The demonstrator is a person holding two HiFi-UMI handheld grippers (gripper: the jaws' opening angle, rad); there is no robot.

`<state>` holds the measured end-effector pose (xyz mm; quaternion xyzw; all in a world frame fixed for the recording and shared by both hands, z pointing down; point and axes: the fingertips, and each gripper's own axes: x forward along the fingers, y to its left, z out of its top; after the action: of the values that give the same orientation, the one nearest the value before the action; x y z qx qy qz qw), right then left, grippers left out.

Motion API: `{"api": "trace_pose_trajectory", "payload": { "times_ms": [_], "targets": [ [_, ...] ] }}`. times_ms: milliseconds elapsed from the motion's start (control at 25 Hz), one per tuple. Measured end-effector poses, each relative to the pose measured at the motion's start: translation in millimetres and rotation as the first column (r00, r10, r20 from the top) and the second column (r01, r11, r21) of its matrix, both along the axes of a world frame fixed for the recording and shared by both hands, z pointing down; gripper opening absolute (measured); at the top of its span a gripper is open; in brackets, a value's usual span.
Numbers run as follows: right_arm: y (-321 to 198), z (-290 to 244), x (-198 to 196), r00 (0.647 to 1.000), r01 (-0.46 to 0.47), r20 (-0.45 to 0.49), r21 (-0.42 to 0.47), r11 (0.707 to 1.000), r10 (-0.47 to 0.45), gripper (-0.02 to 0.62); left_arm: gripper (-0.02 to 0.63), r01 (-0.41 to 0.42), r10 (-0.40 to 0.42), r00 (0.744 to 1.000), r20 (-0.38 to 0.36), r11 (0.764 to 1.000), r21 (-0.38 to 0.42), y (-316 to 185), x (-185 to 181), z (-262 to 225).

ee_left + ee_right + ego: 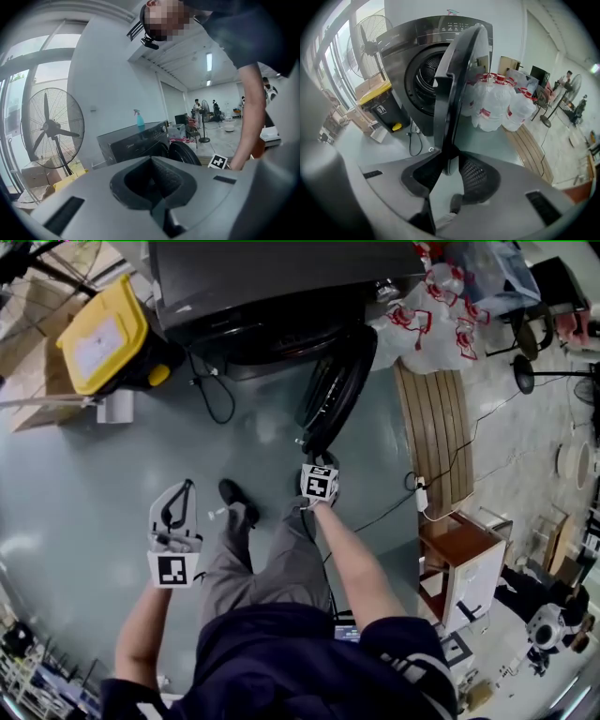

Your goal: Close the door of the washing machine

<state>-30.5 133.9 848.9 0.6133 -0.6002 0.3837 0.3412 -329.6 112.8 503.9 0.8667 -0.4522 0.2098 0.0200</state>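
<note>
The dark grey front-loading washing machine (272, 277) is seen at the top of the head view, set on the grey-green floor (75, 484). Its round black door (337, 390) is swung wide open and is seen edge-on, projecting from the drum opening toward the person. The right gripper (315, 454) is held at the door's outer rim. In the right gripper view its jaws are seen apart, with the lower rim of the door between them and not clamped. The left gripper (187, 487) is held well apart from the machine, over the floor beside the person's leg. Its jaws are brought together with nothing between them. A black bin with a yellow lid (103, 338) is placed just beside the machine at the picture's left. Clear plastic water bottles with red labels (431, 310) are gathered at its other side. A blue spray bottle (140, 119) is stood on top of the machine.
</note>
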Motion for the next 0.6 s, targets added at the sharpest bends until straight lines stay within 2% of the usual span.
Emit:
{"api": "trace_pose_trajectory", "payload": {
  "times_ms": [80,120,280,600],
  "targets": [
    [-7,-1,-17,1.0,-0.014,0.002,-0.004,1.0,0.014,0.127,0.023,0.048,-0.047,0.996,-0.074,0.999,0.007,-8,-19,-6],
    [-11,-1,-25,1.0,-0.016,0.002,-0.003,1.0,0.016,0.13,0.023,0.057,-0.056,0.995,-0.084,0.998,0.008,-11,-29,-6],
    [-30,0,-46,0.999,-0.051,-0.003,0.005,0.999,0.051,0.134,0.023,0.04,-0.037,0.996,-0.076,0.999,0.035,-24,-55,-1],
    [-53,6,-81,0.994,-0.109,-0.005,-0.009,0.994,0.109,0.138,0.023,0.053,-0.05,0.994,-0.096,0.998,0.021,-37,-91,9]
  ]
}}
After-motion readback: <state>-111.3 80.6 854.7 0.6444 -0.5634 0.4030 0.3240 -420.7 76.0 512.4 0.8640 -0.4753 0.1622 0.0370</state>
